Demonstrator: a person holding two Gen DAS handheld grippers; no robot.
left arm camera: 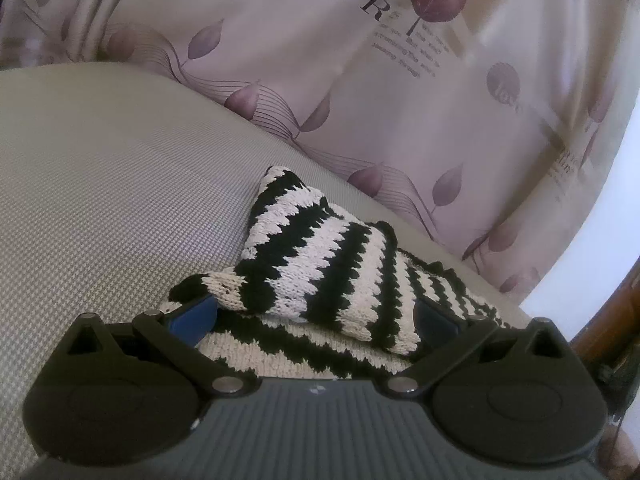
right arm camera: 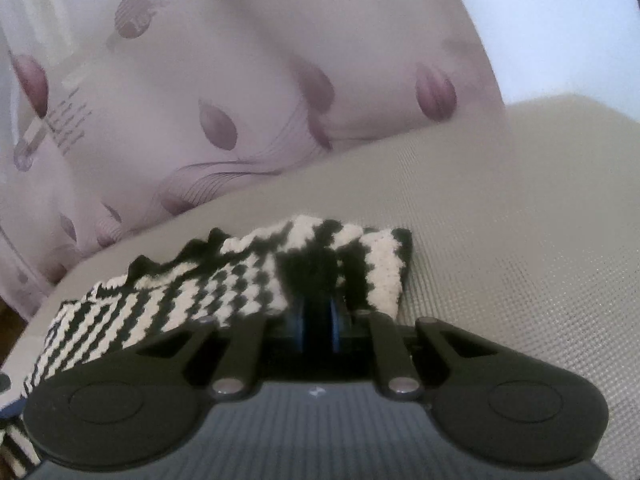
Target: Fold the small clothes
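We see a beige woven cushion surface (left arm camera: 100,200) filling the lower left of the left wrist frame and the right side of the right wrist frame, its weave a fine check. Behind it hangs a pale pink curtain printed with mauve leaves and lettering (left arm camera: 360,80), which takes up the upper part of both views; a bright white patch of wall shows at the right edge, and a strip of brown wood (left arm camera: 600,320) appears at the lower right of the left view. The black-and-cream zigzag-striped knitted garment (left arm camera: 320,260) lies on the cushion near its far edge, just in front of the curtain. In the left view a folded flap rises to a point toward the upper centre of the frame, over a flatter layer beneath. In the right view its long axis runs from lower left to centre right. Our left gripper (left arm camera: 316,320) is spread wide, its blue fingers on either side of the folded flap. Our right gripper (right arm camera: 318,316) is clenched on the garment's near edge.
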